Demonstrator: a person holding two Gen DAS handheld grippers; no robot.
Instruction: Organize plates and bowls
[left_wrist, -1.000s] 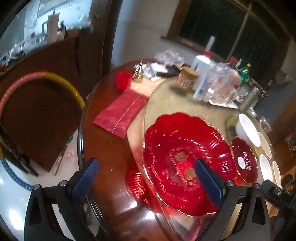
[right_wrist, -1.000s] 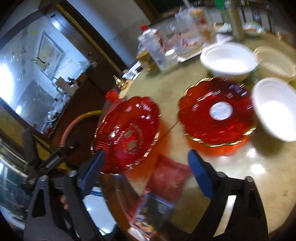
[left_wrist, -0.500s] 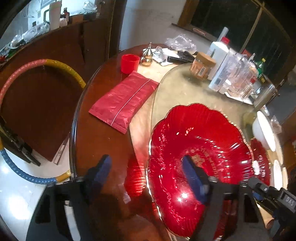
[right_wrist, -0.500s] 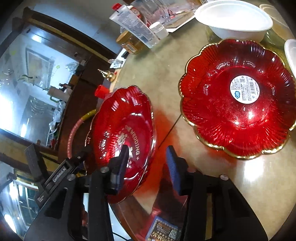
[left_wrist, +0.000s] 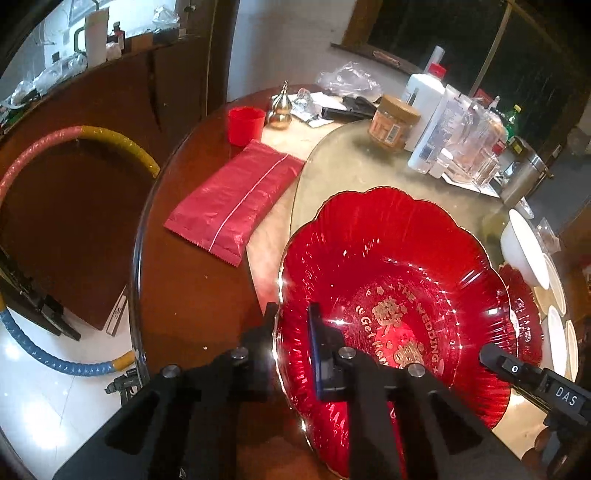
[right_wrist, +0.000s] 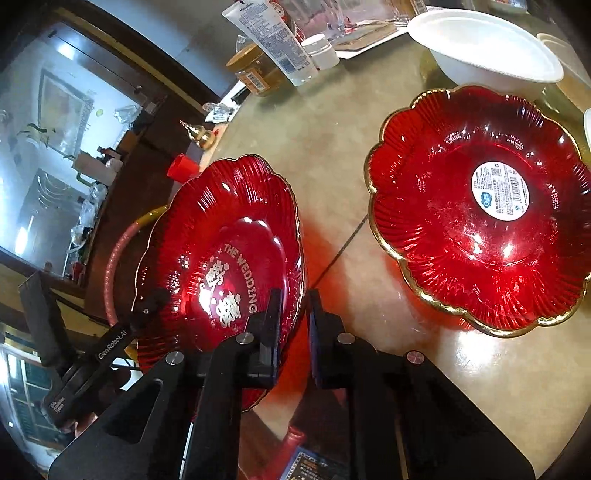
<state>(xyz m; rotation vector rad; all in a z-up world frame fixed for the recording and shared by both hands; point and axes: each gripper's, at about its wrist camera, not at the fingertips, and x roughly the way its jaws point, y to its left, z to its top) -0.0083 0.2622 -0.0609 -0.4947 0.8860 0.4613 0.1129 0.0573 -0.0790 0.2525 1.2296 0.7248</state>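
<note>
Both jaws closed since earlier: left hand-held gripper (left_wrist: 291, 325), right hand-held gripper (right_wrist: 292, 314) pinching scalloped red glass plate (left_wrist: 399, 295) (ribbed, gold-rimmed).

The second red plate (left_wrist: 524, 314) lies mostly hidden behind the lettered plate (left_wrist: 388, 295).

Both tools are built alike. The left tongs (left_wrist: 291, 339) are matte black plastic, two angular arms with triangular cut-outs, round silver screw heads at the joints, and flat fingers (left_wrist: 317, 350) faced with dark blue pads. The right tongs (right_wrist: 291, 325) show the same black frame, silver screws and blue-lined fingers (right_wrist: 316, 332). White lettering marks the black bodies: "GenRobot.AI" on one, "DAS" beside a small round button on the other.
</note>
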